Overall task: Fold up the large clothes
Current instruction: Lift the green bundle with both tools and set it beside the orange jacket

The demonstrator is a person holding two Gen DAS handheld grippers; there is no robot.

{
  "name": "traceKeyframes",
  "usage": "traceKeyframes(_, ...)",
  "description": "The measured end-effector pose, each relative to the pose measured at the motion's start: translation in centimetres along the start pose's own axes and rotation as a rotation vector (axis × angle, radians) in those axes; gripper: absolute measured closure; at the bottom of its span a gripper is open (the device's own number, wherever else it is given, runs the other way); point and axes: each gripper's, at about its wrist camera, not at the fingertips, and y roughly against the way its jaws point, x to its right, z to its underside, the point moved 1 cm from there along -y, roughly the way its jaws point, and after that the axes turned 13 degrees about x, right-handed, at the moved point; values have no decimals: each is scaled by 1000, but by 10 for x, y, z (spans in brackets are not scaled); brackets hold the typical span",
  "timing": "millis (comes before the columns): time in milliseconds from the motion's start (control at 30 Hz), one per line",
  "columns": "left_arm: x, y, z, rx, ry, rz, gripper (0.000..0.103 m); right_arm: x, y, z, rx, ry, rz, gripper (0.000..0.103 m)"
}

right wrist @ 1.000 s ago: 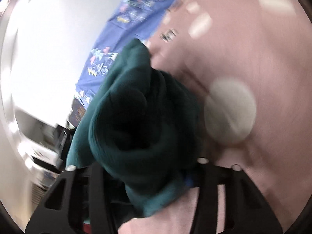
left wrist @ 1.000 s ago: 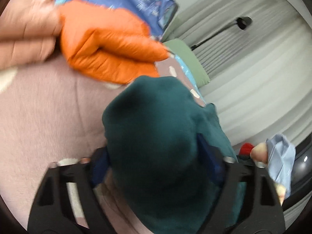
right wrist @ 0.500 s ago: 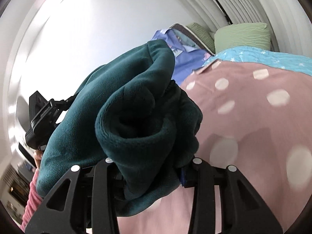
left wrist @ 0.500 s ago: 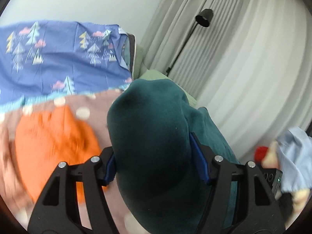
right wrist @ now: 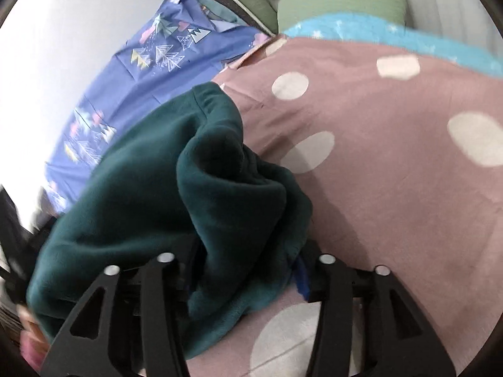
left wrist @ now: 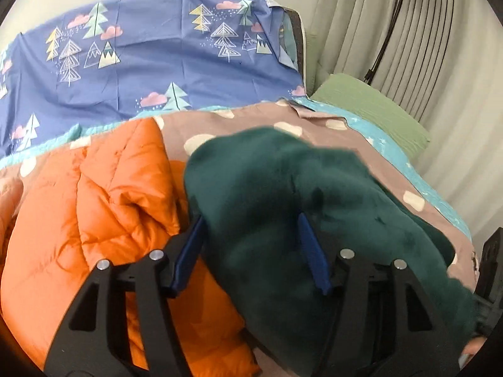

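Note:
A dark green fleece garment hangs bunched between both grippers above a pink bedspread with white dots. My left gripper is shut on a thick fold of it, blue pads on either side. My right gripper is shut on another bunched part of the same fleece; its fingertips are mostly buried in the cloth. The stretch of garment between the two grippers sags to the side.
An orange puffer jacket lies crumpled on the bed left of the fleece. A blue tree-print sheet covers the head end. A green pillow, a floor lamp and grey curtains stand at the right.
Both grippers have swung up from a close downward look at the bed and then tilted back down, carrying the green fleece with them. Both stay clamped on it.

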Motion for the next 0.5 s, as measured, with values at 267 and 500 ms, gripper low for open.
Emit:
traceKeyframes(267, 11, 83, 2, -1, -114, -9, 13, -33, 79, 8, 178, 297, 141, 22)
traceKeyframes(500, 43, 199, 52, 49, -216, 3, 2, -57, 213, 44, 315, 396, 100, 14)
